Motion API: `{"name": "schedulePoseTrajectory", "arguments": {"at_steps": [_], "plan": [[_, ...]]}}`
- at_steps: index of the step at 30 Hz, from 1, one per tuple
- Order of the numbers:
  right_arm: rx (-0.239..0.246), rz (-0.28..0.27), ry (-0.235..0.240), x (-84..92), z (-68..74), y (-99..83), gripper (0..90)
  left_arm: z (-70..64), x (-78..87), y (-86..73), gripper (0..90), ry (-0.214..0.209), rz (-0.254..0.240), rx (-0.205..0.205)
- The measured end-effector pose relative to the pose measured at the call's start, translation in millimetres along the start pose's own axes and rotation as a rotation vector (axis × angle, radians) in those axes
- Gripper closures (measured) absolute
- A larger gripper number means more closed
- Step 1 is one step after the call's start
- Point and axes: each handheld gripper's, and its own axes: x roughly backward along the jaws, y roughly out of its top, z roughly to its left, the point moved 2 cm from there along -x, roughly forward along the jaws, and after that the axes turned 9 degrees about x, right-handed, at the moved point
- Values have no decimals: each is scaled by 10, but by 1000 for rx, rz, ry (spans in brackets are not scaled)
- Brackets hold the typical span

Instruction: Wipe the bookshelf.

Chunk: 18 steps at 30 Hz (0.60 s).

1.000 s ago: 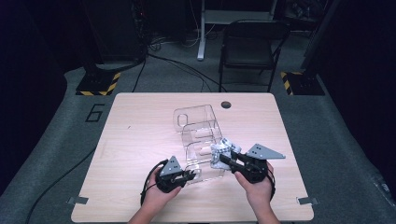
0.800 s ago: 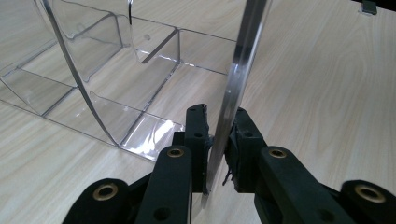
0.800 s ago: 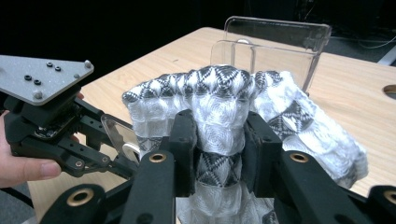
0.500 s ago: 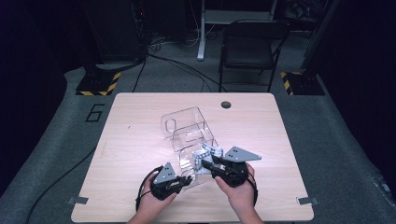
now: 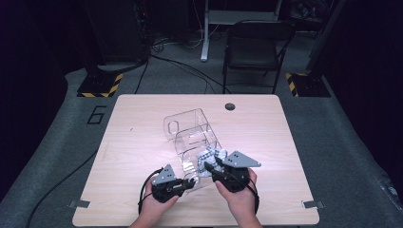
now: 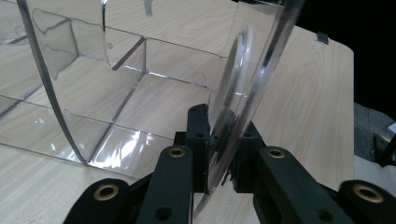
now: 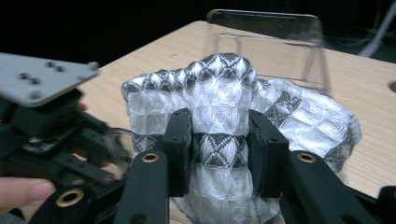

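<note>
Our right gripper (image 7: 219,154) has its two black jaws pinched on a bunched white cloth with a dark diamond weave (image 7: 224,107); the fabric bulges above and to either side of the pads, and those jaws have just been easing apart a little with the cloth between them. In the high view this gripper (image 5: 211,167) sits at the near right side of a clear plastic bin (image 5: 190,137), the cloth (image 5: 209,156) just at the bin's near end.

Our left gripper (image 6: 219,154) is clamped on a thin curved wall of the clear bin (image 6: 252,84), one pad on each face of the plastic. Through that wall we see the bin's inner dividers lying against the wood. In the high view the left gripper (image 5: 187,183) is at the bin's near edge, close to the front of the pale wooden table (image 5: 142,123).

Beyond the table stands a black chair (image 5: 256,47) on a grey floor.

We judge the step in hand to be feeding the cloth into the bin. To do it well, we would keep the left grip firm so the light bin cannot slide or tip, carry the cloth fully over a compartment before letting go, and release only once the bundle is below the rim, so no fold catches on a divider.
</note>
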Motion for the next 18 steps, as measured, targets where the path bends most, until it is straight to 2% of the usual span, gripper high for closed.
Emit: {"name": "schedulePoseTrajectory", "arguments": {"at_steps": [3, 5, 6, 7, 9, 10, 11, 13, 16, 18], "plan": [[60, 5, 8, -12, 61, 14, 646, -7, -1, -2, 808, 12, -1, -8], [51, 15, 12, 7, -19, 9, 649, -17, -4, -4, 808, 23, -2, -14], [32, 17, -5, 25, -78, -2, 654, -15, -1, -3, 808, 33, 4, -29], [6, 12, -15, 40, -141, -18, 660, -20, -8, -8, 807, 35, 0, -23], [-60, -3, -2, 50, -208, -45, 665, -26, -18, -18, 805, 45, -2, -24], [-53, -5, -16, 37, -183, -42, 665, -25, -18, -20, 805, 47, 3, -35], [-44, -5, -22, 22, -131, -34, 665, -40, -32, -27, 806, 49, -9, -18], [-38, -28, 18, -26, -4, -23, 664, -36, -35, -25, 807, 43, -3, -24], [19, -27, 39, -91, 189, 20, 664, -29, -37, -25, 806, 53, 1, -36], [25, -22, 51, -90, 154, 26, 667, -37, -25, -29, 805, 52, 3, -29]]}}
